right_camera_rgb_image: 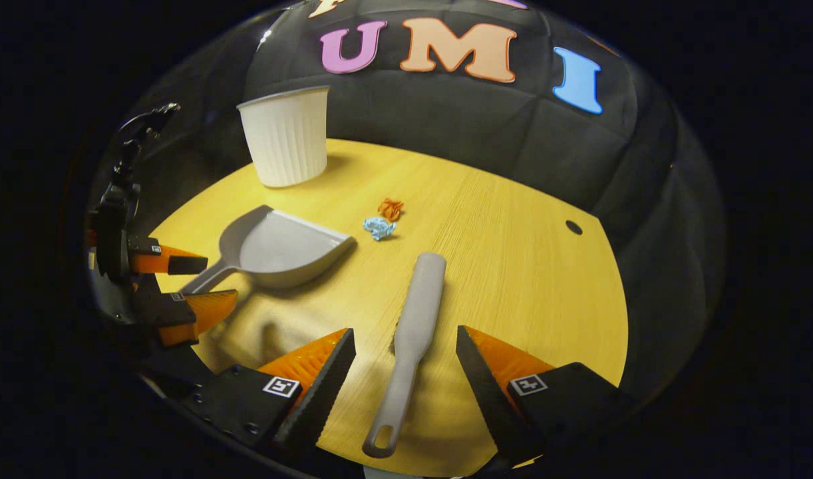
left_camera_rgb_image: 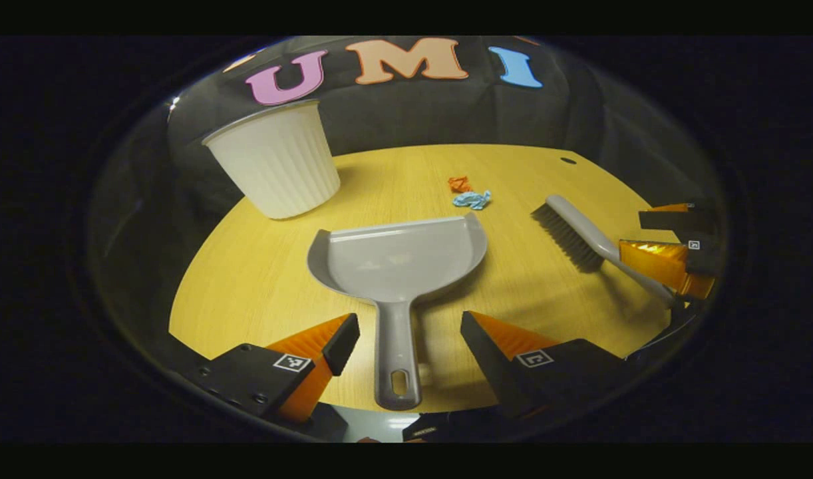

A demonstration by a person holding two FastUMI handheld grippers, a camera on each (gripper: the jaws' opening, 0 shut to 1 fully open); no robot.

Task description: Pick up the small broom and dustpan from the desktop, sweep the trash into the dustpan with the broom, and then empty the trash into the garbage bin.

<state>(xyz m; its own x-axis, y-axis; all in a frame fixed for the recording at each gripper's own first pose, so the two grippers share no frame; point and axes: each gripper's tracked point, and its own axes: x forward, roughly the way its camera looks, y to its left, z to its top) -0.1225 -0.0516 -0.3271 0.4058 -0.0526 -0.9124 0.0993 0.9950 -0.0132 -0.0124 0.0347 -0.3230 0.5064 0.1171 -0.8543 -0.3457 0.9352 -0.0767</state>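
A grey dustpan (left_camera_rgb_image: 396, 266) lies flat on the wooden table (left_camera_rgb_image: 247, 279), its handle pointing back between the fingers of my left gripper (left_camera_rgb_image: 406, 330), which is open and astride the handle without touching it. The grey broom (right_camera_rgb_image: 416, 319) lies to the right of the dustpan (right_camera_rgb_image: 280, 249). Its handle runs between the fingers of my open right gripper (right_camera_rgb_image: 404, 338). Beyond the pan's mouth sit an orange scrap (left_camera_rgb_image: 460, 184) and a blue scrap (left_camera_rgb_image: 473, 199) of crumpled trash. The broom (left_camera_rgb_image: 579, 236) shows its dark bristles, with the right gripper (left_camera_rgb_image: 672, 256) at its handle.
A white ribbed garbage bin (left_camera_rgb_image: 277, 159) stands upright at the far left of the table, behind the dustpan. The bin (right_camera_rgb_image: 288, 136) is close to the black cloth wall. A small dark hole (right_camera_rgb_image: 573, 227) marks the tabletop at the far right. The left gripper (right_camera_rgb_image: 203, 283) sits at the left table edge.
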